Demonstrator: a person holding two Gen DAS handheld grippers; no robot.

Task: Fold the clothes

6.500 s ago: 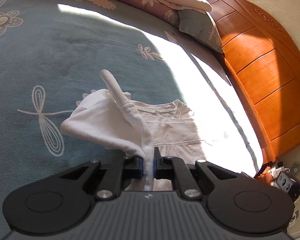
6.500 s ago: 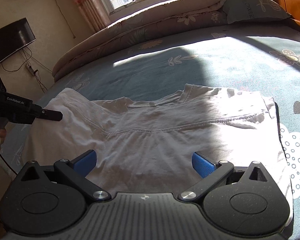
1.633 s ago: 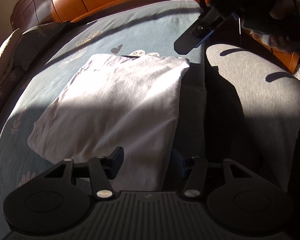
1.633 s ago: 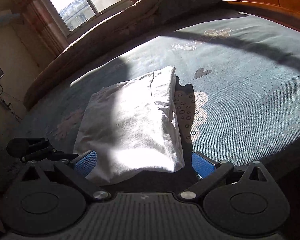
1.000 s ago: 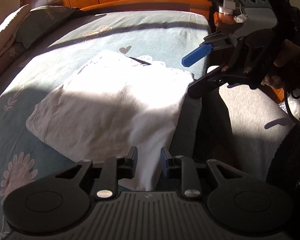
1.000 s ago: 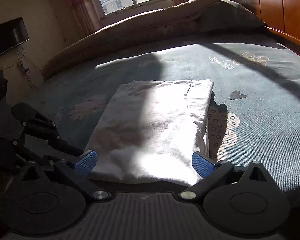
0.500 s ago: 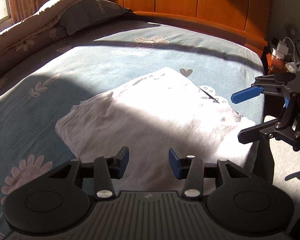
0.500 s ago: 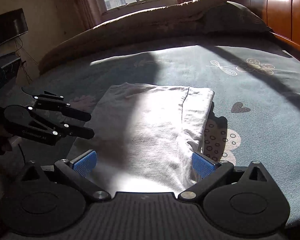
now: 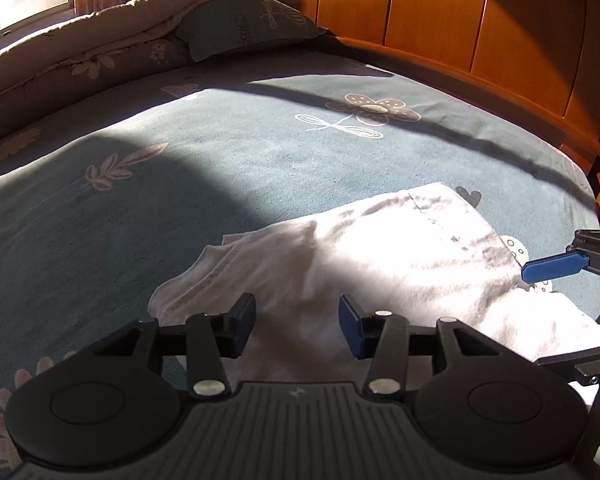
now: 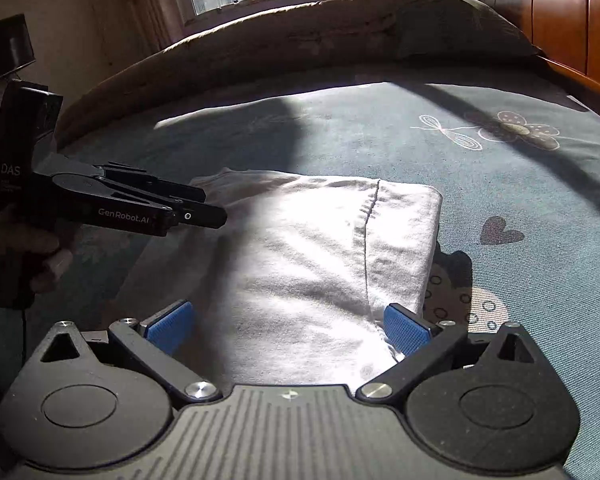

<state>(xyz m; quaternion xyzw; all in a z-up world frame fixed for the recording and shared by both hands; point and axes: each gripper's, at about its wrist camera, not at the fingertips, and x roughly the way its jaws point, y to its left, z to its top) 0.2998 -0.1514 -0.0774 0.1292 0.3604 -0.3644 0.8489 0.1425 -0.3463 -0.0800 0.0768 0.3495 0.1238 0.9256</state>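
Both grippers have swung round to the near edge of the folded white cotton T-shirt [image 10: 320,264], which lies on the blue-green flower-print bedspread [image 9: 260,148] with its long axis running away from them. Left gripper [image 9: 298,322] hovers over the shirt's near left corner, jaws parted and empty; right gripper [image 10: 286,326] spreads wide across the near edge (nothing pinched). Each is nearest its own corner.

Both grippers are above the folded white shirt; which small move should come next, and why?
Probably lower both onto its near edge and close. The left gripper and right gripper are open, holding nothing, and the white shirt lies folded on the bed.
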